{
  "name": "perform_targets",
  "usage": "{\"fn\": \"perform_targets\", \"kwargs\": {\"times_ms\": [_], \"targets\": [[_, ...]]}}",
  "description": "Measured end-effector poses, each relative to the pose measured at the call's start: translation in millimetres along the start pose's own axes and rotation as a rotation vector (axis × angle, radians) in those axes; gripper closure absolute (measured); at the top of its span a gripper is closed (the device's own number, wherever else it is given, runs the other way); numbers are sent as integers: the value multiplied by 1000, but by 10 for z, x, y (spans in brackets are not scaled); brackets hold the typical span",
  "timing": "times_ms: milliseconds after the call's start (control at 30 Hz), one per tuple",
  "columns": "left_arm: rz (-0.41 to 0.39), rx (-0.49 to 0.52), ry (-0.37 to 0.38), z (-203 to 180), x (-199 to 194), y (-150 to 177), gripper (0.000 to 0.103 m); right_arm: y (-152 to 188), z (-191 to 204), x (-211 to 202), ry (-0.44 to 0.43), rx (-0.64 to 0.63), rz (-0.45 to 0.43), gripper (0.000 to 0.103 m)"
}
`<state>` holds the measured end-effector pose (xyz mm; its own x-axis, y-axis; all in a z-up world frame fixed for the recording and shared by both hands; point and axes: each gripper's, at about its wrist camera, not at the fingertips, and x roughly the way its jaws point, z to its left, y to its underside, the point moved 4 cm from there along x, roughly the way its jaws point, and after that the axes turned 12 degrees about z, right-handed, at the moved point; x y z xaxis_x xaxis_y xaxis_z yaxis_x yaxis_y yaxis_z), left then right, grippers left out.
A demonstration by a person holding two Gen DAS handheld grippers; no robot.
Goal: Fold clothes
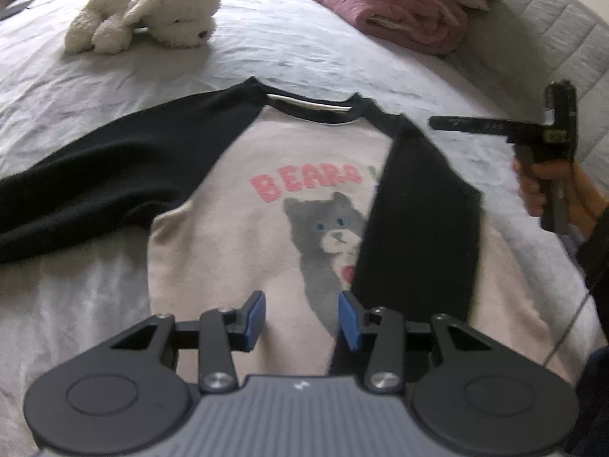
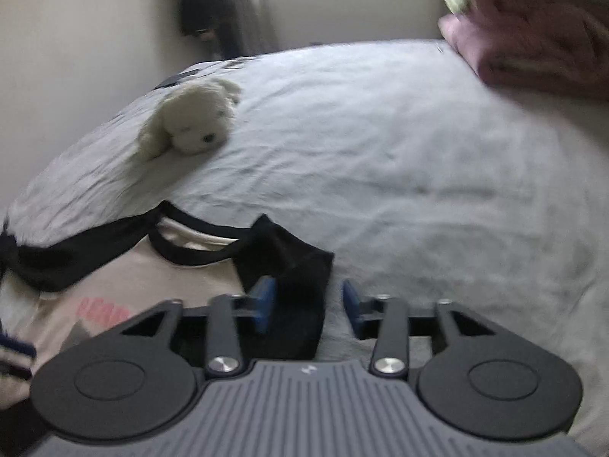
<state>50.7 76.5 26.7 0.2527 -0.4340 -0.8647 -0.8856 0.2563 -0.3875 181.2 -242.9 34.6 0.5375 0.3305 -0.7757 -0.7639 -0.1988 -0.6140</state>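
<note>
1. Left gripper [image 1: 302, 320]: jaws partly open, blue pads apart with nothing between them, hovering above the lower front of the cream sweatshirt with black raglan sleeves and a grey bear print [image 1: 243, 228].
2. Right gripper [image 2: 309, 306]: jaws partly open, nothing pinched; black sleeve cloth lying below the gap, apparently not gripped. Seen also from the left wrist, raised at the sweatshirt's right edge, held in a hand [image 1: 540, 186].
3. Sweatshirt spread flat, front up, on the pale grey wrinkled bed sheet [image 1: 304, 49], collar pointing away.
4. Done, judging from the lie: right black sleeve [image 1: 418, 209] folded inward across the chest, covering part of the print.
5. Left to do: left black sleeve [image 1: 95, 175] stretched straight outward; body not yet folded over.
6. Edges: left sleeve running out of view at the frame's side; hem hidden beneath the left gripper.
7. Open room: bare sheet beyond the collar; white plush toy dog [image 1: 148, 15] and folded pink blanket [image 1: 403, 11] well apart, far side.
</note>
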Motion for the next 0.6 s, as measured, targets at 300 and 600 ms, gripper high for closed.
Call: {"fn": "perform_targets", "kwargs": {"times_ms": [300, 600], "targets": [[33, 82, 26, -126, -125, 375, 62, 141, 262, 27, 6, -102, 42, 57], [92, 226, -47, -344, 0, 599, 96, -44, 433, 388, 120, -122, 95, 60]]}}
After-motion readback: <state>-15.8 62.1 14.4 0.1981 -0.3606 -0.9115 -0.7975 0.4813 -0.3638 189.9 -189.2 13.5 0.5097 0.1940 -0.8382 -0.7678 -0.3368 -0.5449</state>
